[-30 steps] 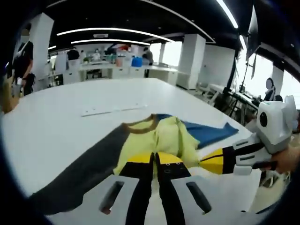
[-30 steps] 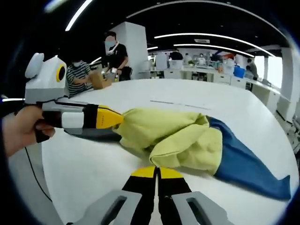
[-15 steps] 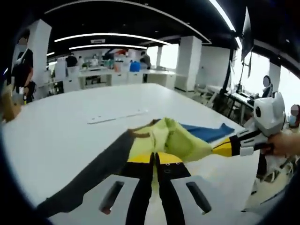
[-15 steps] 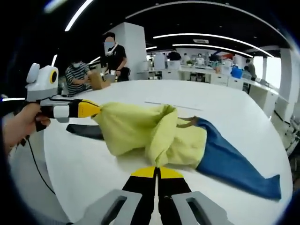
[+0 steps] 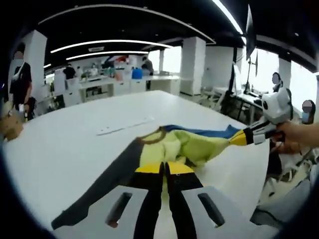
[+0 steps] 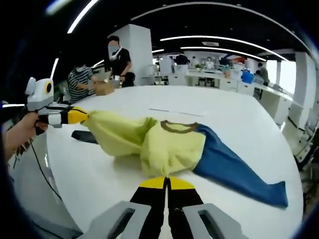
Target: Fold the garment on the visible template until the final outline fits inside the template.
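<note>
The garment has a yellow body (image 5: 192,147) (image 6: 169,149), a brown collar (image 6: 177,127), a dark grey sleeve (image 5: 107,181) (image 6: 83,135) and a blue sleeve (image 6: 239,172) (image 5: 209,132). It lies on the white table (image 5: 65,144), pulled out between the two grippers. My left gripper (image 5: 164,169) is shut on the yellow fabric's edge; in the right gripper view it comes in from the left (image 6: 79,116), pinching a yellow corner. My right gripper (image 6: 167,181) is shut on the yellow hem, and in the left gripper view it (image 5: 239,139) holds the far right corner.
A thin pale strip (image 5: 124,125) (image 6: 172,110) lies flat on the table beyond the garment. A seated person (image 6: 82,79) and a standing one (image 6: 119,55) are at the table's far left edge. Desks (image 5: 124,82) and pillars stand behind.
The two grippers have drawn apart, stretching the bunched yellow body out wide and flatter. The collar now shows, and the blue sleeve lies straighter.
</note>
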